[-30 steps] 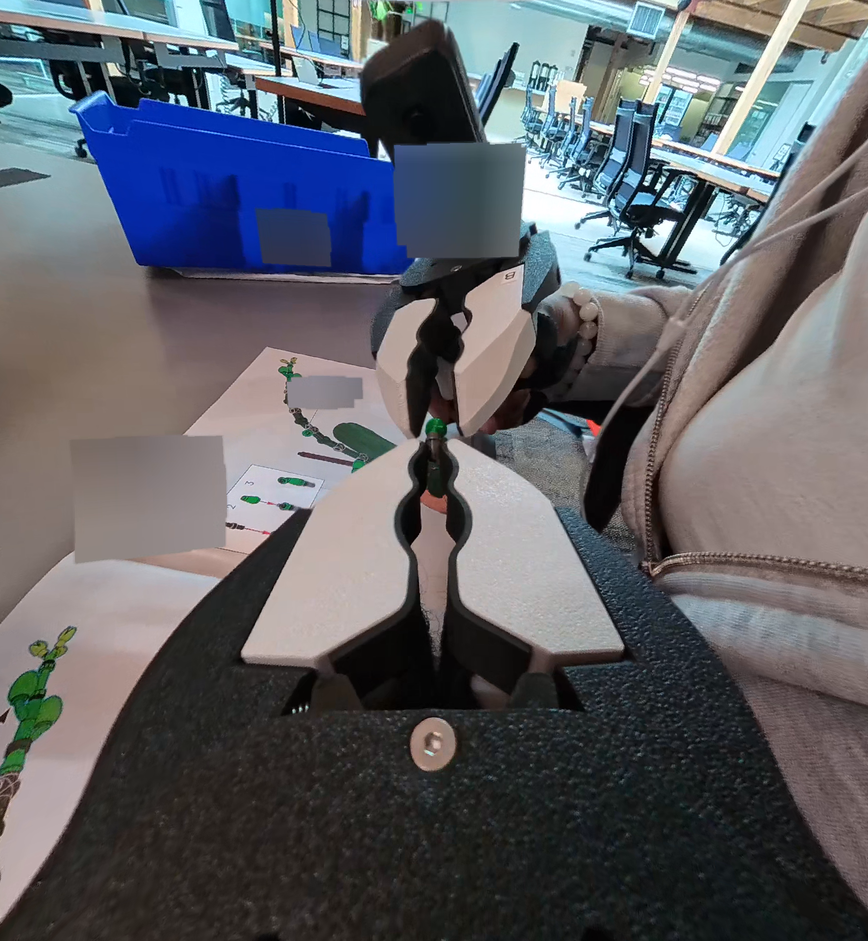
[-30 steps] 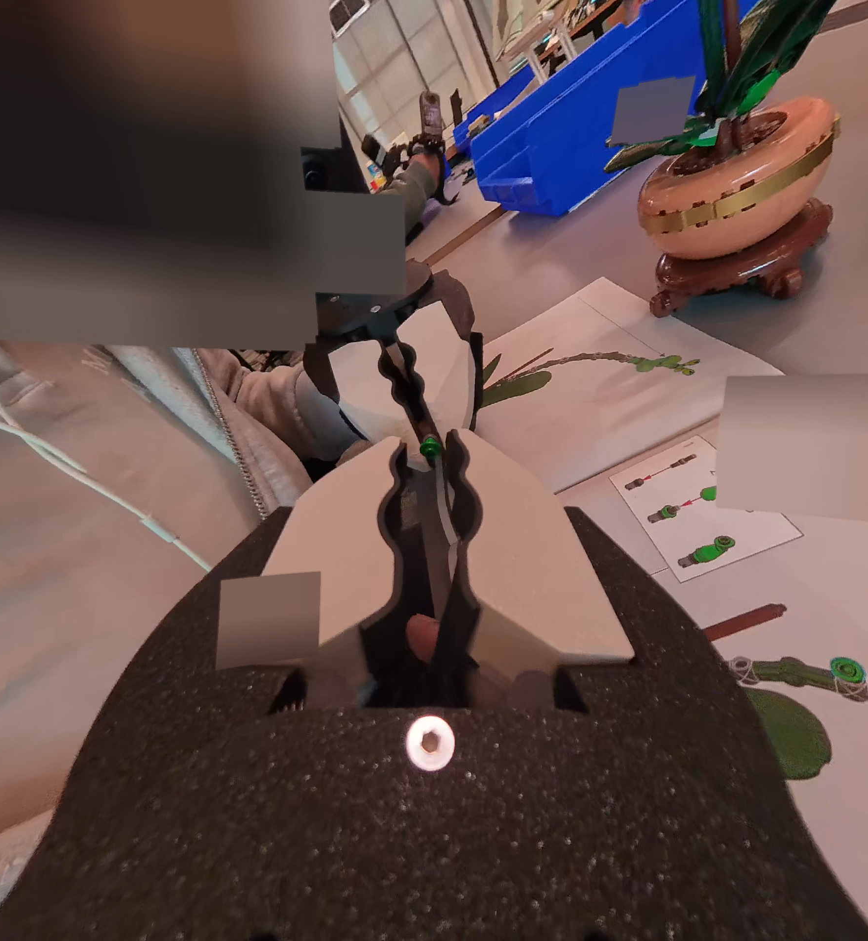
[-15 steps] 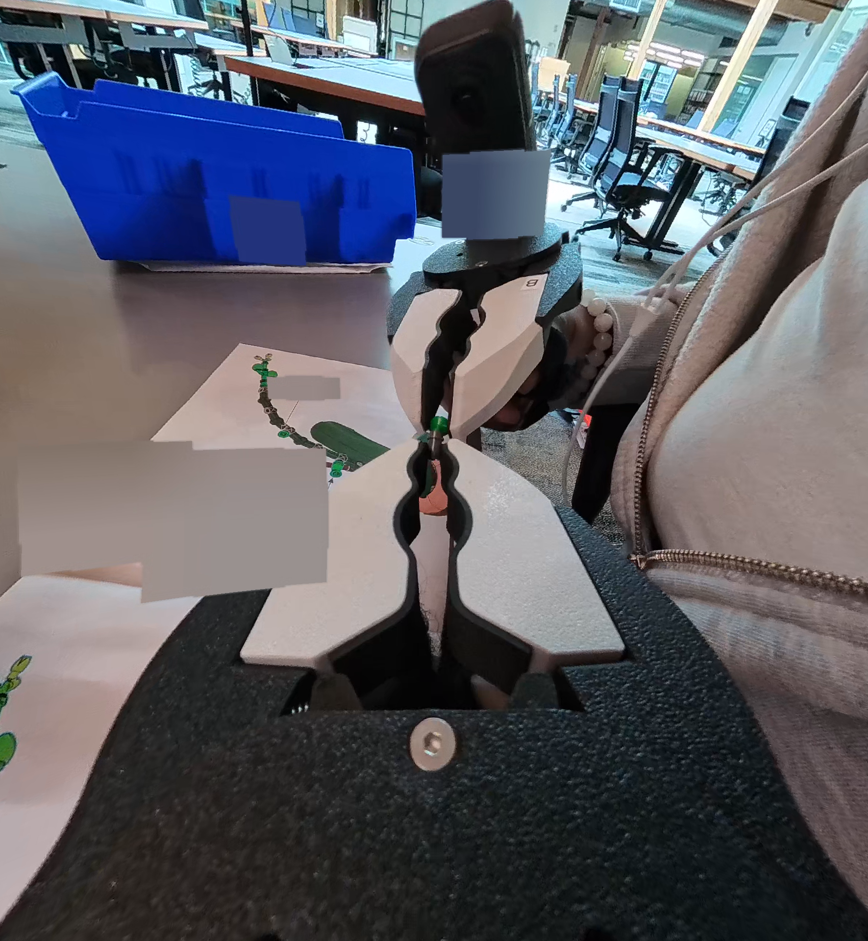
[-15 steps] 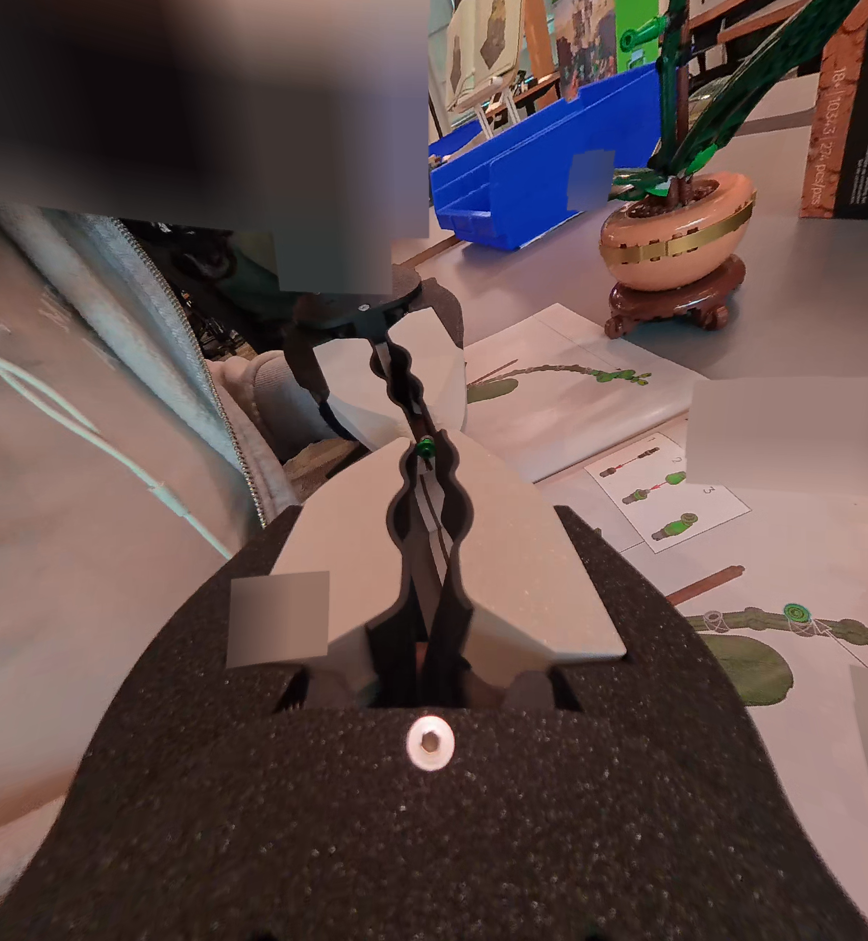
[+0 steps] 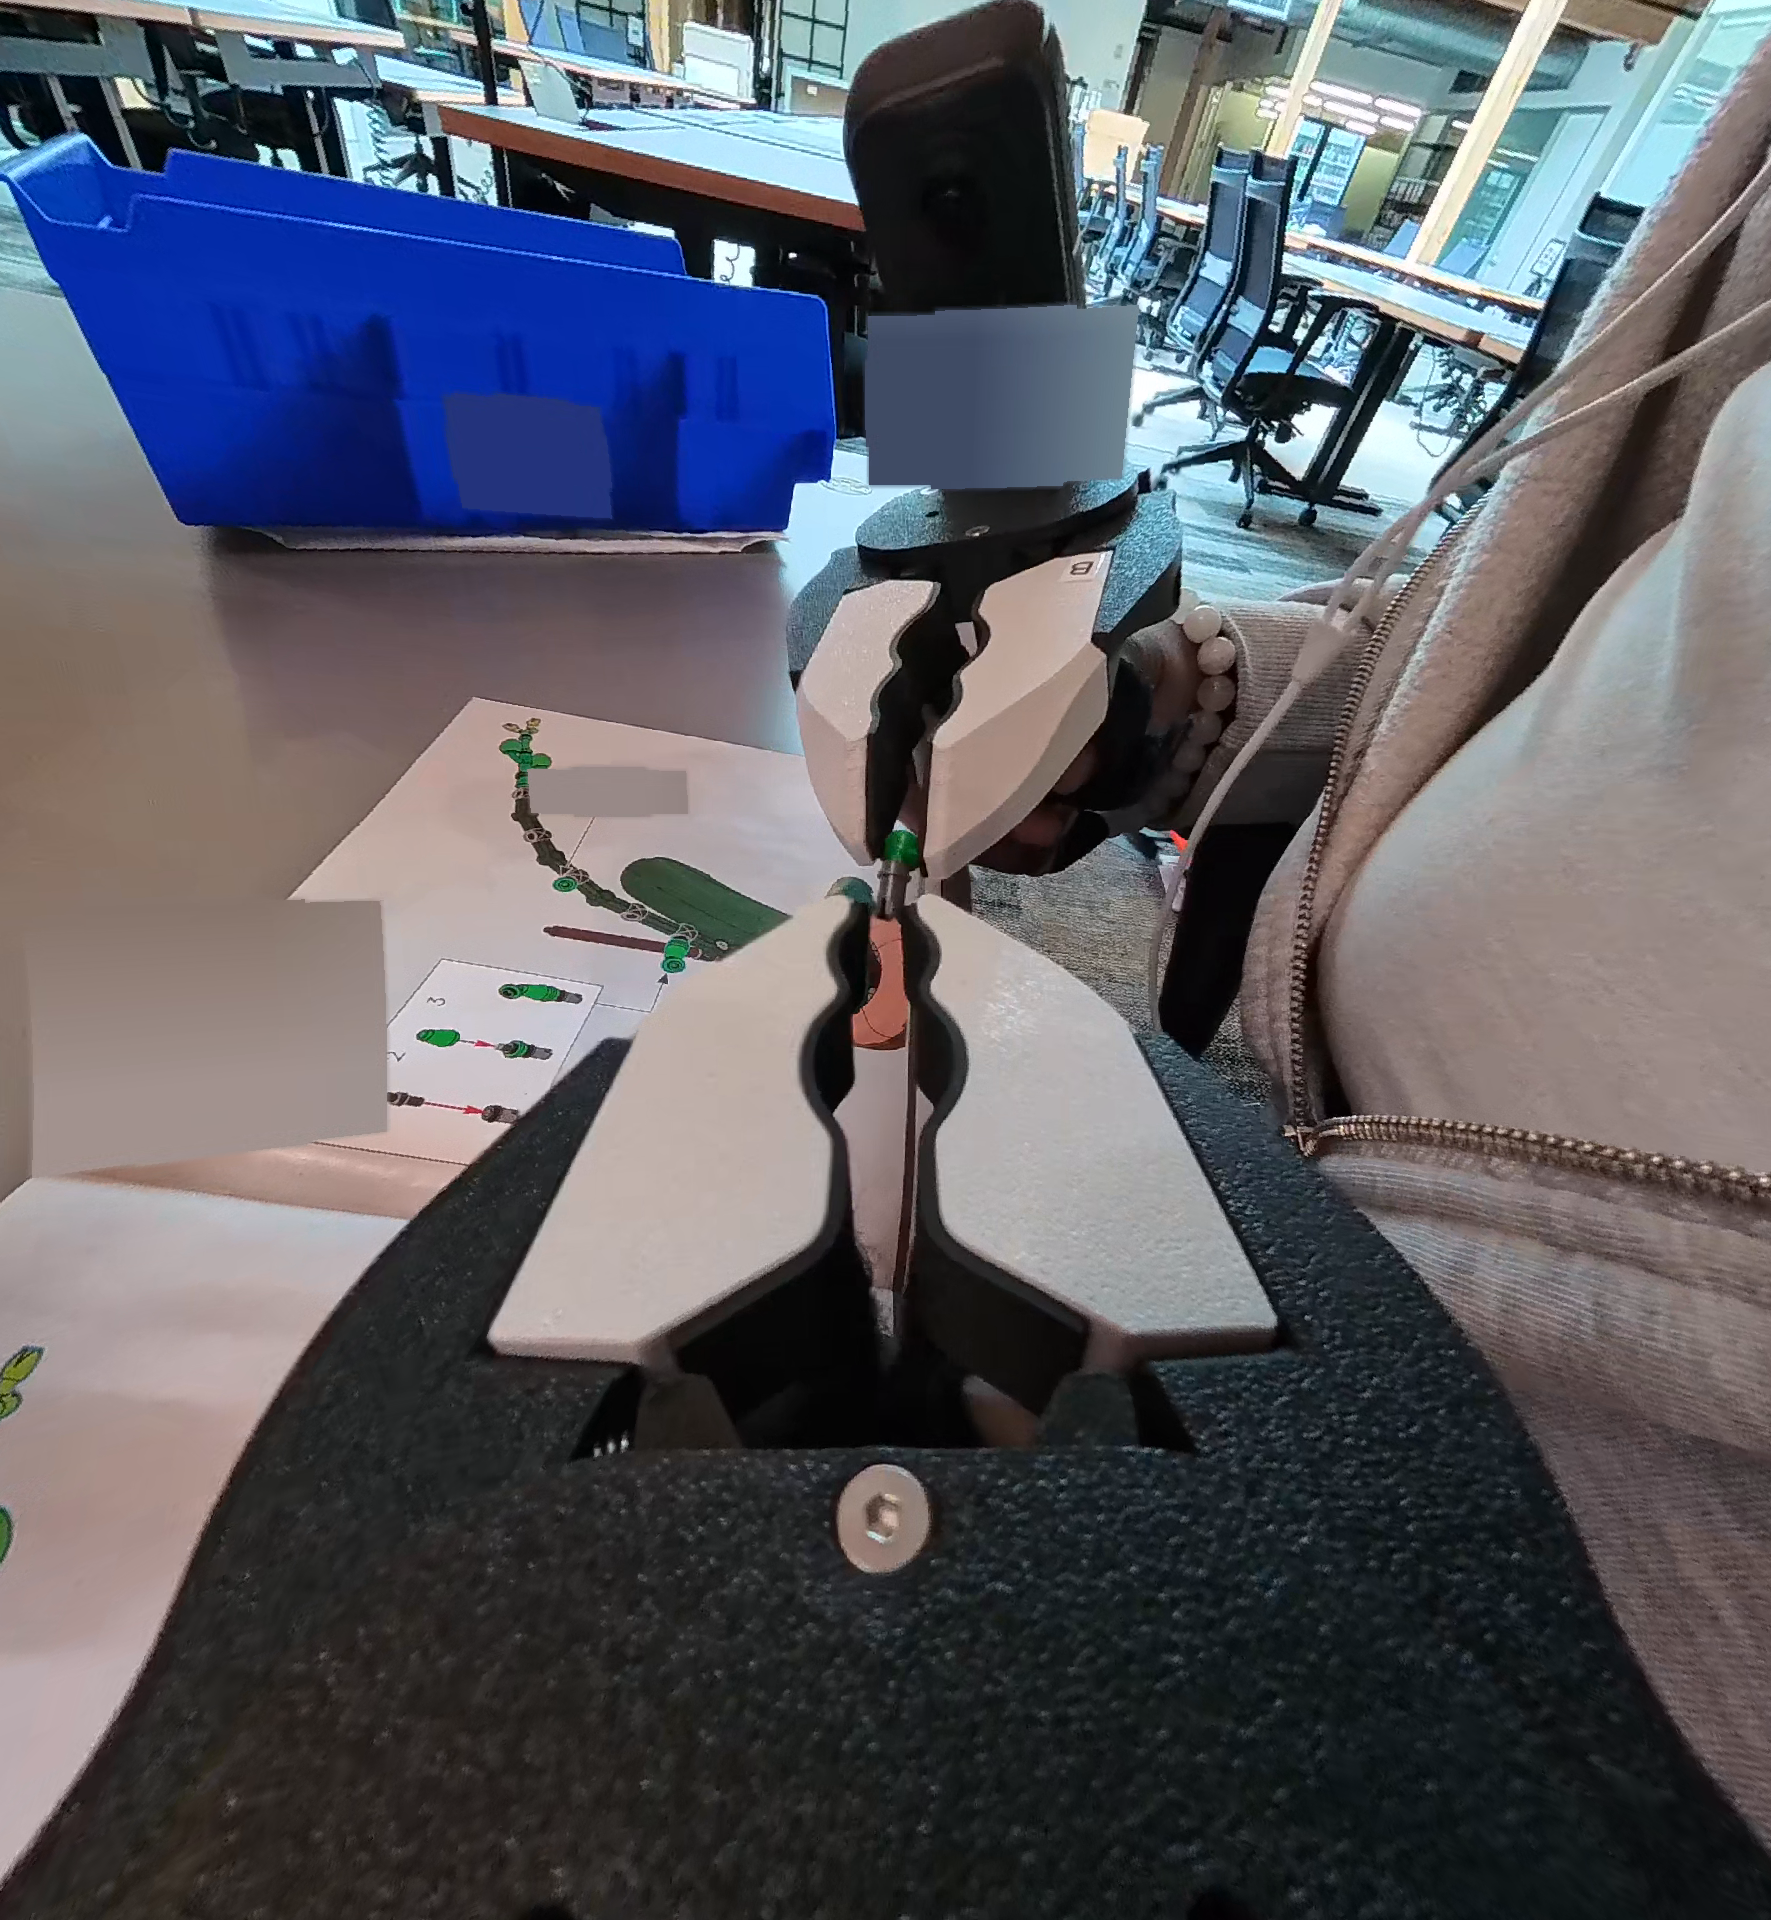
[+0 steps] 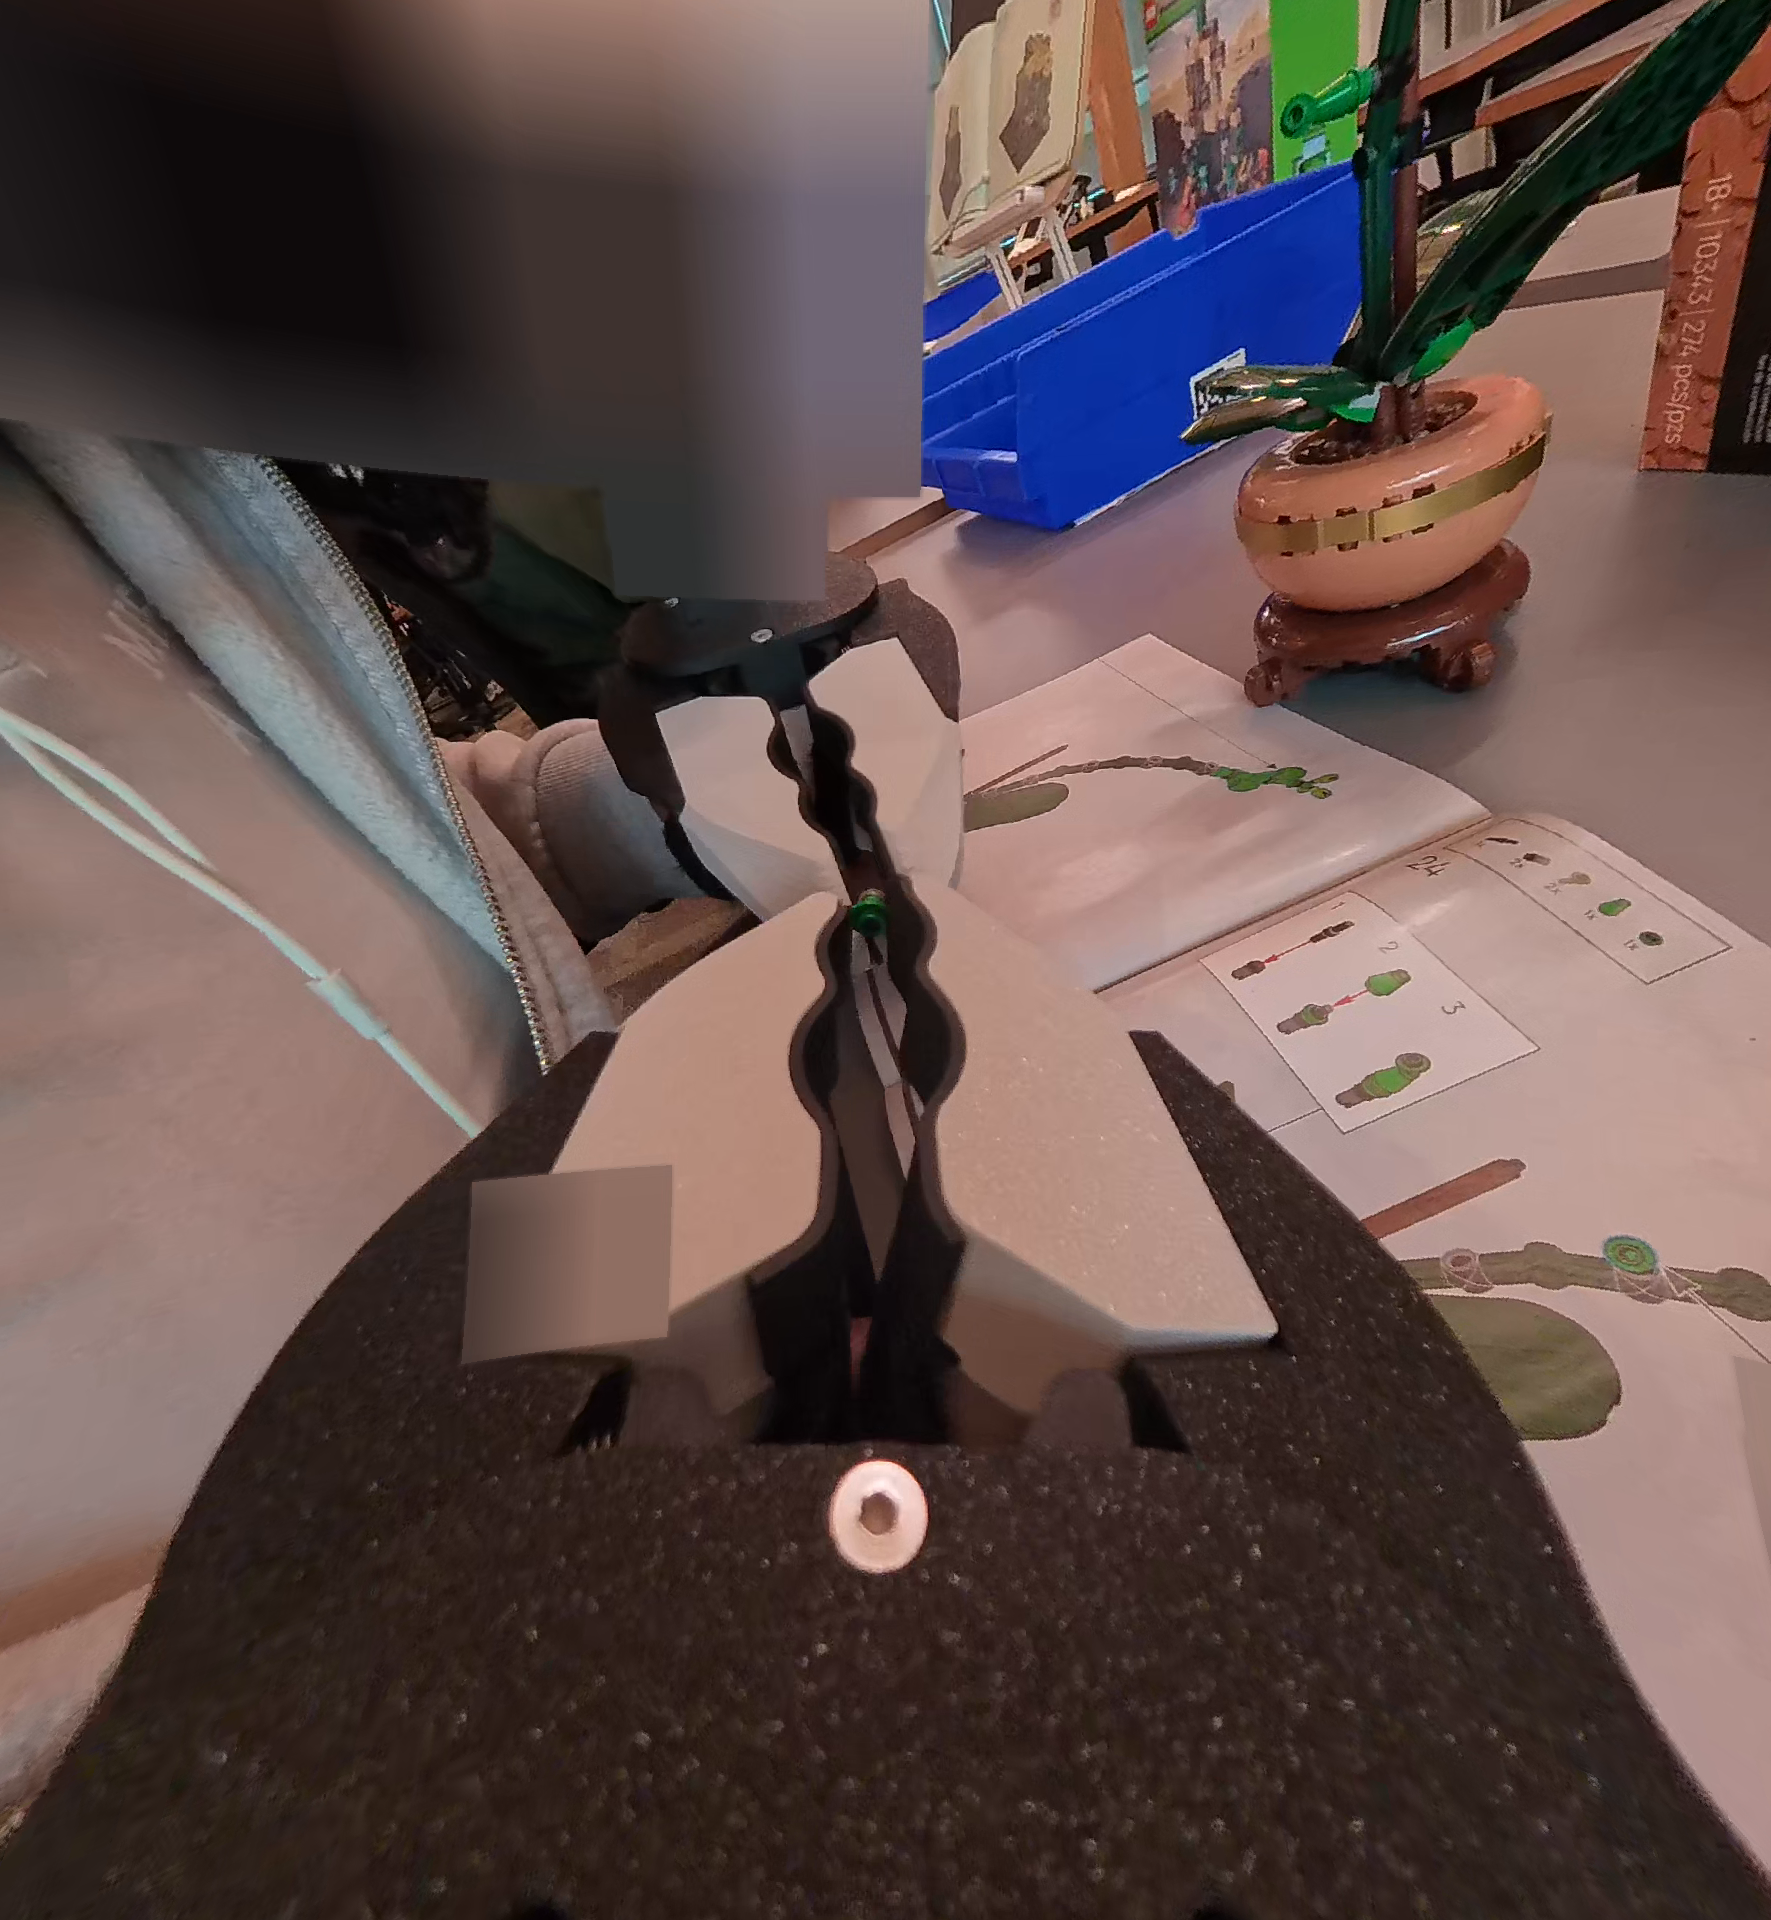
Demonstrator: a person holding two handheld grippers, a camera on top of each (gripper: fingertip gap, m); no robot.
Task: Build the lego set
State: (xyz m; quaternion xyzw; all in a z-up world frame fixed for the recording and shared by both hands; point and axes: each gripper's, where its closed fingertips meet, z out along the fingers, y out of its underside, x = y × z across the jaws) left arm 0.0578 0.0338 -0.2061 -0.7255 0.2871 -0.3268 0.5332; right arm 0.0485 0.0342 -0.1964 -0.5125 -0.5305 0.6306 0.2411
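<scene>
My two grippers meet tip to tip above an open instruction booklet [image 5: 559,831]. My left gripper [image 5: 886,914] is shut on a thin dark brown rod [image 5: 905,1143] that runs back along the gap between its fingers. A short grey stub [image 5: 891,888] sticks out past its tips and carries a small green piece [image 5: 900,847]. My right gripper [image 5: 896,857] faces it and is shut on that green piece. In the right wrist view the green piece [image 6: 868,914] sits between my right gripper's [image 6: 876,920] tips, with the left gripper [image 6: 860,883] just beyond.
A blue bin [image 5: 424,364] stands at the back of the grey table [image 5: 133,675]. A brick-built plant in a tan pot [image 6: 1390,520] and a dark box [image 6: 1743,260] stand behind the booklet [image 6: 1224,831]. A person's beige sweatshirt [image 5: 1535,831] is close on one side.
My right gripper's fingers stood apart around the green piece a second ago and have closed on it. Both grippers shifted a little together; the left stays shut on the rod.
</scene>
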